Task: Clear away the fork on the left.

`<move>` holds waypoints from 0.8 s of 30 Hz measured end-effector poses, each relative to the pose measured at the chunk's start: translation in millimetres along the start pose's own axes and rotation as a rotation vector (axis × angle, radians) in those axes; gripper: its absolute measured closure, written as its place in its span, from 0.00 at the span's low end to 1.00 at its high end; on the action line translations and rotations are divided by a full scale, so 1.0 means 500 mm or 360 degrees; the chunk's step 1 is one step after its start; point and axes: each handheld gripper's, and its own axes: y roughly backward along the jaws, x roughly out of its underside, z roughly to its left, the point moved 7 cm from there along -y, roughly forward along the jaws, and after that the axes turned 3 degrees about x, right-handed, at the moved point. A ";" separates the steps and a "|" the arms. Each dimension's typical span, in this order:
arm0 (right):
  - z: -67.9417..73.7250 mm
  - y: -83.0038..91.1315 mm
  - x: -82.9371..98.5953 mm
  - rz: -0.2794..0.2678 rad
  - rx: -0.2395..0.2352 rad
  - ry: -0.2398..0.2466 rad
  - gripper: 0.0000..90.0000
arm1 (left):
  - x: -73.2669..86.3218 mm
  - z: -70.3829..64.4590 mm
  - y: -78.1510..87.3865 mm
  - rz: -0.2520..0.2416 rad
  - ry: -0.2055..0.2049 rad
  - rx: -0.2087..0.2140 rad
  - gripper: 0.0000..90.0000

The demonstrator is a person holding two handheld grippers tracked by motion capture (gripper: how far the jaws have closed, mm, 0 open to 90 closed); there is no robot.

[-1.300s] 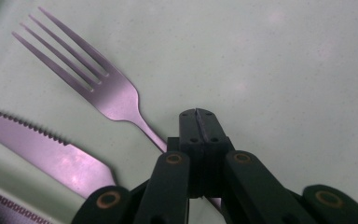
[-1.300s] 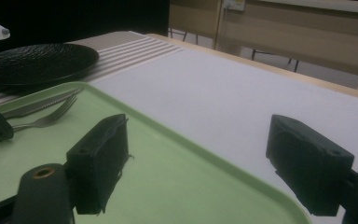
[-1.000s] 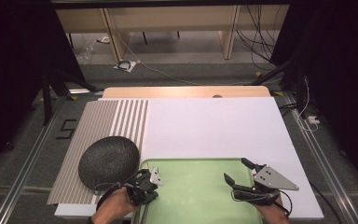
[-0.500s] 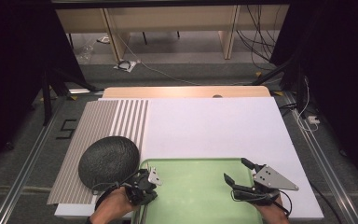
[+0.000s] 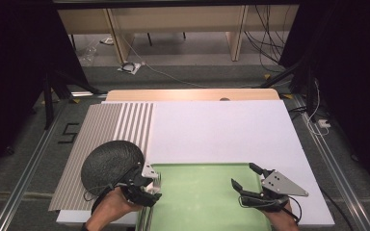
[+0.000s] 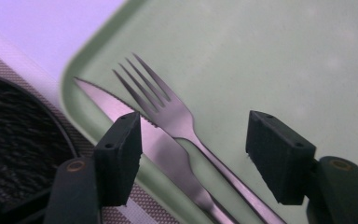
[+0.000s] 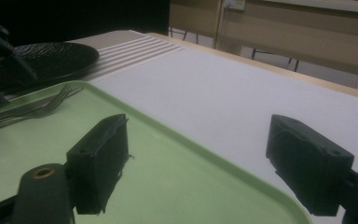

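Observation:
A pale green tray (image 5: 207,202) lies at the near edge of the table. A steel fork (image 6: 168,109) and a serrated knife (image 6: 130,119) rest side by side at its left rim. My left gripper (image 5: 154,188) hovers open just above their handles, and in the left gripper view its jaws (image 6: 193,128) straddle both pieces without touching them. My right gripper (image 5: 244,175) is open and empty over the tray's right part, with nothing between its fingers (image 7: 200,135). From there the fork (image 7: 42,107) shows far off to the left.
A black textured plate (image 5: 112,166) sits on a grey striped placemat (image 5: 101,130), touching the tray's left side. A white mat (image 5: 221,130) covers the table beyond the tray. The wooden table edge (image 5: 192,94) runs along the back, with floor and cables behind.

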 end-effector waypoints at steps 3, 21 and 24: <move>0.000 0.000 0.000 -0.0001 0.0000 -0.0001 0.24 | -0.006 0.010 0.011 -0.0072 0.0028 -0.0029 0.36; 0.000 0.001 0.000 0.0002 0.0001 -0.0009 0.24 | 0.000 0.064 0.053 -0.0279 0.0221 -0.0149 0.26; -0.001 0.001 0.001 0.0006 0.0001 -0.0012 0.24 | 0.003 0.073 0.056 -0.0298 0.0248 -0.0170 0.25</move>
